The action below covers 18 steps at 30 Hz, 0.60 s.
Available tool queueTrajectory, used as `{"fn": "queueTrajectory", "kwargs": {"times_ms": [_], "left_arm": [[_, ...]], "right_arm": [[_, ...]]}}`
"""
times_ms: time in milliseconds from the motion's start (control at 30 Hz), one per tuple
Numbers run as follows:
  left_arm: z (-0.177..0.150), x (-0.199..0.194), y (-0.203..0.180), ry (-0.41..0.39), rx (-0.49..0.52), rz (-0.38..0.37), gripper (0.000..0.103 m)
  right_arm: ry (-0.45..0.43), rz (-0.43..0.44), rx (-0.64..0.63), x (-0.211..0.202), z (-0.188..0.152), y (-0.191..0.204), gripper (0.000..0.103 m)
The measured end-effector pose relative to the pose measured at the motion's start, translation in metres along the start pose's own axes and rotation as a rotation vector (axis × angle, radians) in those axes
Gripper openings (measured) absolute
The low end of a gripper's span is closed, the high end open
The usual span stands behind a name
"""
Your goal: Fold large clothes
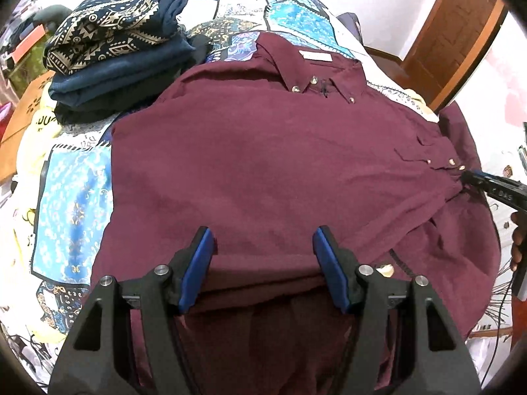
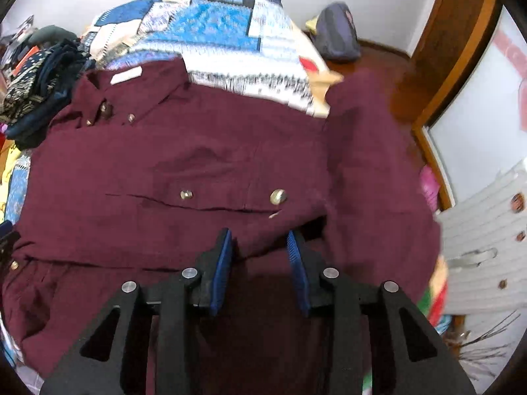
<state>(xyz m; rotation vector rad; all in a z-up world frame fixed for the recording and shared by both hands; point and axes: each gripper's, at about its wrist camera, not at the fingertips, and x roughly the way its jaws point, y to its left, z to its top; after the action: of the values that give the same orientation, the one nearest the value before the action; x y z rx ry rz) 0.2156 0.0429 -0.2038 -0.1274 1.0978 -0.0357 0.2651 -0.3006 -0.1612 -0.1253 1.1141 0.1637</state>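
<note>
Hovering both unclenched, empty: my right tongs (image 2: 258, 240) sit nearest the maroon shirt's (image 1: 263, 164) sleeve cuff (image 2: 230, 197), seemingly just ahead; left tongs (image 1: 263, 240) over the hem.

The maroon shirt's (image 2: 197, 151) lower hem is cut off by the frame edge. The patchwork bedspread (image 2: 230, 33) is blurred in the right wrist view.

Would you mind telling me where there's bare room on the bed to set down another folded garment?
Free: the quilt strip left of the maroon shirt, below the folded stack, and the quilt beyond the collar. Crowded: the stack's corner and the middle, which the shirt covers.
</note>
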Motion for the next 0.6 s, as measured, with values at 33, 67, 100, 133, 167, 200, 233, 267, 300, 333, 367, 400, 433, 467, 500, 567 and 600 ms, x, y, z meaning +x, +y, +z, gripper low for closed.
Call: {"fn": "queueTrajectory", "kwargs": {"times_ms": [33,67,100,133,167,200,233,267,300,333,367,400,433,467,500,567,600], "left_arm": [[0.001,-0.003,-0.001,-0.003,-0.001,-0.006,0.063],[0.003,-0.005,-0.002,-0.009,-0.003,-0.017,0.063],[0.005,-0.009,-0.004,-0.018,-0.003,-0.026,0.063],[0.008,-0.012,-0.007,-0.033,0.003,-0.031,0.063],[0.012,-0.017,-0.011,-0.052,0.015,-0.028,0.063],[0.015,-0.021,-0.015,-0.073,0.03,-0.02,0.063],[0.019,-0.026,-0.02,-0.095,0.044,-0.009,0.063],[0.024,-0.03,-0.025,-0.116,0.056,-0.005,0.063],[0.028,-0.033,-0.029,-0.128,0.062,-0.008,0.063],[0.033,-0.036,-0.033,-0.139,0.066,-0.016,0.063],[0.037,-0.038,-0.035,-0.148,0.068,-0.023,0.063],[0.043,-0.04,-0.04,-0.161,0.069,-0.031,0.063],[0.046,-0.041,-0.042,-0.168,0.069,-0.034,0.063],[0.05,-0.042,-0.046,-0.177,0.072,-0.038,0.063],[0.055,-0.042,-0.051,-0.181,0.079,-0.04,0.064],[0.061,-0.039,-0.058,-0.18,0.091,-0.037,0.064],[0.064,-0.036,-0.062,-0.175,0.097,-0.035,0.064]], "right_arm": [[-0.02,-0.006,-0.01,-0.007,0.001,0.0,0.034],[-0.039,-0.007,-0.016,-0.013,0.003,-0.001,0.039],[-0.06,-0.003,-0.021,-0.021,0.003,-0.002,0.043],[-0.085,0.001,-0.022,-0.031,0.003,-0.006,0.051],[-0.117,-0.003,-0.018,-0.041,0.003,-0.01,0.056],[-0.14,-0.009,-0.012,-0.047,0.002,-0.011,0.057],[-0.173,-0.019,0.0,-0.057,0.0,-0.018,0.058],[-0.189,-0.025,0.008,-0.06,0.001,-0.021,0.059],[-0.2,-0.03,0.016,-0.063,0.0,-0.024,0.059],[-0.209,-0.039,0.03,-0.067,-0.001,-0.033,0.062],[-0.211,-0.05,0.04,-0.066,-0.002,-0.038,0.065],[-0.208,-0.064,0.05,-0.065,-0.005,-0.045,0.065],[-0.201,-0.081,0.064,-0.062,-0.006,-0.053,0.066],[-0.193,-0.091,0.079,-0.06,-0.008,-0.061,0.066],[-0.182,-0.099,0.097,-0.057,-0.009,-0.069,0.066],[-0.149,-0.1,0.159,-0.047,-0.015,-0.091,0.066],[-0.129,-0.091,0.189,-0.043,-0.017,-0.1,0.066]]}}
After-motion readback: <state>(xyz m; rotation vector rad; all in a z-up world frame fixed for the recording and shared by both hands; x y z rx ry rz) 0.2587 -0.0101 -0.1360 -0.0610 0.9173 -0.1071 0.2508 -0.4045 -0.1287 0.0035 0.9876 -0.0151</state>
